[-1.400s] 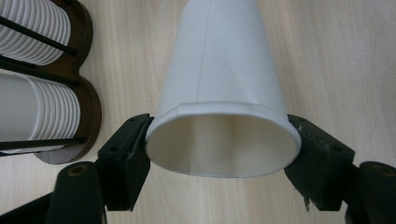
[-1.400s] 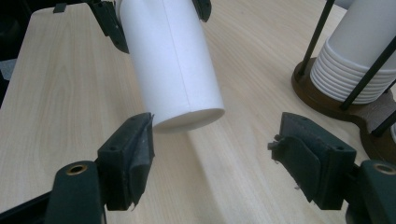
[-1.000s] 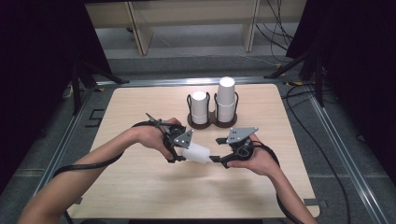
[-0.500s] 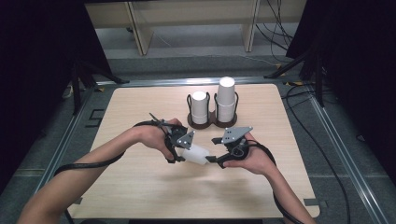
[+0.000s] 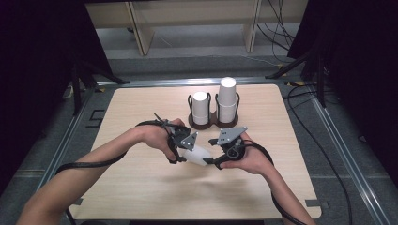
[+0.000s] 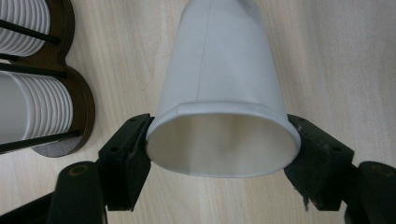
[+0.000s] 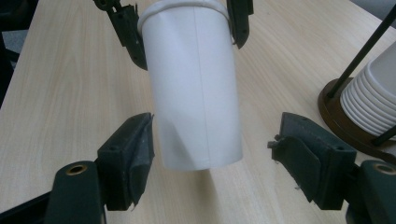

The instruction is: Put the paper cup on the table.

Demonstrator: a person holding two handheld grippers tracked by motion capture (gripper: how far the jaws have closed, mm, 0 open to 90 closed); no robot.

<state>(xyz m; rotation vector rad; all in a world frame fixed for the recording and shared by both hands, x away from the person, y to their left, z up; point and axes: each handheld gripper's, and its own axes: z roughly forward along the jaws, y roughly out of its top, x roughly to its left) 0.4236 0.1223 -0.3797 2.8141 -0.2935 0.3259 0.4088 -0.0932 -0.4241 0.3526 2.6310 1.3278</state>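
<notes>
Paper cup [image 5: 197, 154] lies level above mid-table, long axis from 10 to 4 o'clock: left gripper [image 6: 219, 149] clamped on its rim, right gripper [image 7: 212, 154] parted around its base, left pad touching, right pad clear.

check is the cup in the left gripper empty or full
Empty: the left gripper view looks straight into the paper cup's open mouth, bare white inside.

The paper cup [image 6: 224, 84] is plain white with a faint seam line, held between black jaws. At 11 o'clock, white ribbed cup stacks [image 5: 227, 101] stand in a dark brown holder [image 5: 212, 123] on the pale wood-grain table [image 5: 141, 187].
</notes>
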